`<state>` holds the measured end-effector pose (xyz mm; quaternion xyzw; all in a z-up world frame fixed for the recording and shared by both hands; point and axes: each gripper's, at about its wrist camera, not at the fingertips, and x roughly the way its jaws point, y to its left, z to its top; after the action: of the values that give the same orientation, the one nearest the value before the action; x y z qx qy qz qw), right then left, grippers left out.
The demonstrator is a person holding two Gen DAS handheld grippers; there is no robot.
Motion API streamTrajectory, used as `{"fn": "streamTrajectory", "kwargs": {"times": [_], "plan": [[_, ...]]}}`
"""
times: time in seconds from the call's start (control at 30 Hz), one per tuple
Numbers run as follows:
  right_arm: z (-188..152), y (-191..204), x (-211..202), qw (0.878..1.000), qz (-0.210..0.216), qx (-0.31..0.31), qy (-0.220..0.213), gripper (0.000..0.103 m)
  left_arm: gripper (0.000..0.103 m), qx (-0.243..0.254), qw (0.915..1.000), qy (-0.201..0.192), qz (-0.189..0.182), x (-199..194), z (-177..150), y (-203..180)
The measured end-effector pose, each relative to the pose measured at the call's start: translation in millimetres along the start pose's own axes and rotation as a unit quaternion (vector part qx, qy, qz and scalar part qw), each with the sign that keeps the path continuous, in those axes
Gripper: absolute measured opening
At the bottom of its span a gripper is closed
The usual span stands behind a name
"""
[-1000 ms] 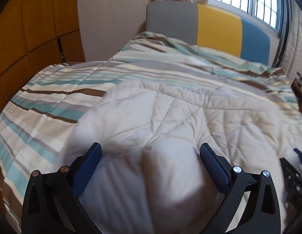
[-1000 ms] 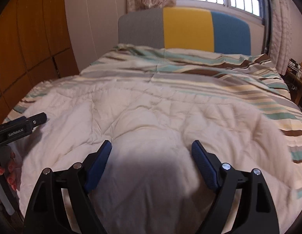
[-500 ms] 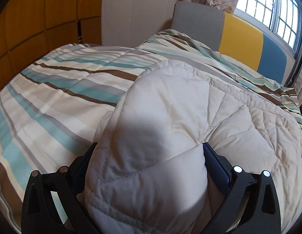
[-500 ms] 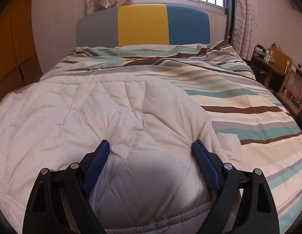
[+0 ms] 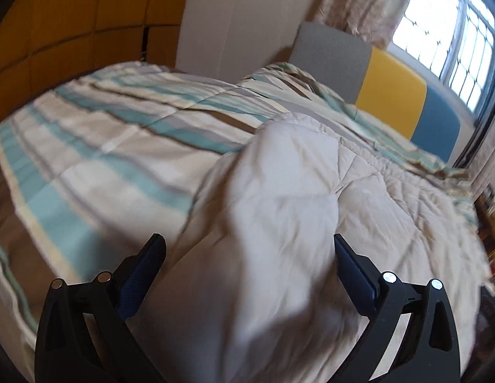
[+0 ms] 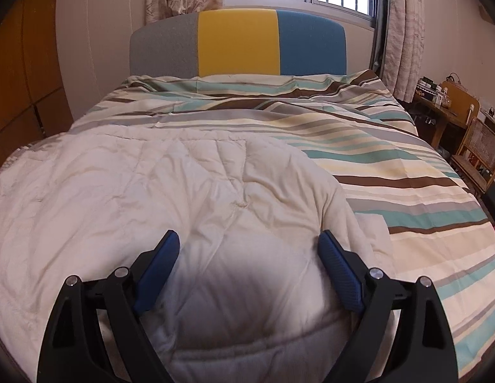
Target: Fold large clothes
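My left hand-held gripper [image 5: 247, 255] is spread wide with a thick bunch of the cream quilted comforter [image 5: 279, 198] swelling up between its blue pads [image 5: 353, 268]; I cannot tell from this blurred view whether the pads truly pinch the fabric or only straddle it. From here the comforter rises in a ridge toward twelve o'clock and spreads away to three o'clock, while the striped bedspread [image 5: 87, 159] lies bare from nine to eleven o'clock, so this side of the comforter is pulled well in from that edge of the bed. The headboard [image 5: 391, 95] stands at about one o'clock. In the other view my right hand-held gripper [image 6: 247, 255] is also wide, its pads [image 6: 340, 274] set on either side of a rounded, doubled-over edge of the comforter [image 6: 183, 175], touching it at both flanks as far as I can see, though a firm grip is not certain. The comforter covers the bed from nine to twelve o'clock, and the striped bedspread [image 6: 391, 166] shows uncovered from one to four o'clock. I judge one fold at least is in hand: layers show stacked at six o'clock. What remains is to lay this bundle flat, square the edges and fold again to a compact size; the piece is wrinkled and uneven.
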<state>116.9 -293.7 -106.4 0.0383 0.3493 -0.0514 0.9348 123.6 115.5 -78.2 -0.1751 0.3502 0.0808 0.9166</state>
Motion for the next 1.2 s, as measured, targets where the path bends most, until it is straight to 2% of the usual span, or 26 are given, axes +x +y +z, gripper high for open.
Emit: {"fn": "streamTrajectory", "kwargs": {"times": [0.2,0.3,0.47,0.5,0.57,0.67,0.77,0.83,0.9,1.0,1.13,1.2], "plan": [[-13.6,15.8,-45.6,0.999,0.029,0.011,-0.027,0.087,0.1,-0.078,0.9968,-0.004,-0.017,-32.0,-20.7,39.8],[-24.6,26.0,-66.7,0.998,0.044,0.005,-0.035,0.079,0.1,-0.093,0.9949,0.007,-0.039,-42.6,-34.7,46.0],[-46.4,41.0,-84.2,0.994,0.104,0.006,-0.019,0.041,0.095,-0.084,0.993,0.012,-0.082,-61.4,-57.1,39.6],[-49.7,43.7,-85.5,0.993,0.113,0.005,-0.017,0.039,0.093,-0.079,0.993,0.015,-0.087,-61.0,-58.5,36.9],[-54.4,53.9,-88.5,0.992,0.129,-0.008,-0.012,0.03,0.083,-0.073,0.9926,0.025,-0.094,-59.6,-62.6,34.2],[-56.2,70.1,-91.9,0.987,0.158,-0.025,-0.007,0.021,0.078,-0.076,0.9907,0.04,-0.106,-53.9,-67.7,32.8],[-58.3,84.5,-89.5,0.985,0.166,-0.043,0.0,0.017,0.078,-0.077,0.9887,0.045,-0.12,-48.7,-71.9,32.3],[-60.6,88.8,-82.9,0.984,0.168,-0.052,0.006,0.015,0.078,-0.08,0.9849,0.048,-0.146,-45.3,-74.4,31.0],[-65.2,92.3,-74.0,0.985,0.16,-0.057,0.02,0.015,0.078,-0.082,0.9823,0.057,-0.159,-40.9,-78.0,29.6],[-74.4,97.1,-48.8,0.985,0.149,-0.072,0.058,0.015,0.078,-0.094,0.9795,0.05,-0.171,-38.4,-81.5,30.6],[-80.3,98.3,-42.8,0.985,0.143,-0.077,0.054,0.014,0.078,-0.122,0.9764,0.035,-0.175,-30.0,-73.8,32.6],[-81.3,97.6,-42.5,0.985,0.143,-0.077,0.053,0.014,0.078,-0.152,0.9713,0.029,-0.18,-23.2,-70.8,35.7]]}}
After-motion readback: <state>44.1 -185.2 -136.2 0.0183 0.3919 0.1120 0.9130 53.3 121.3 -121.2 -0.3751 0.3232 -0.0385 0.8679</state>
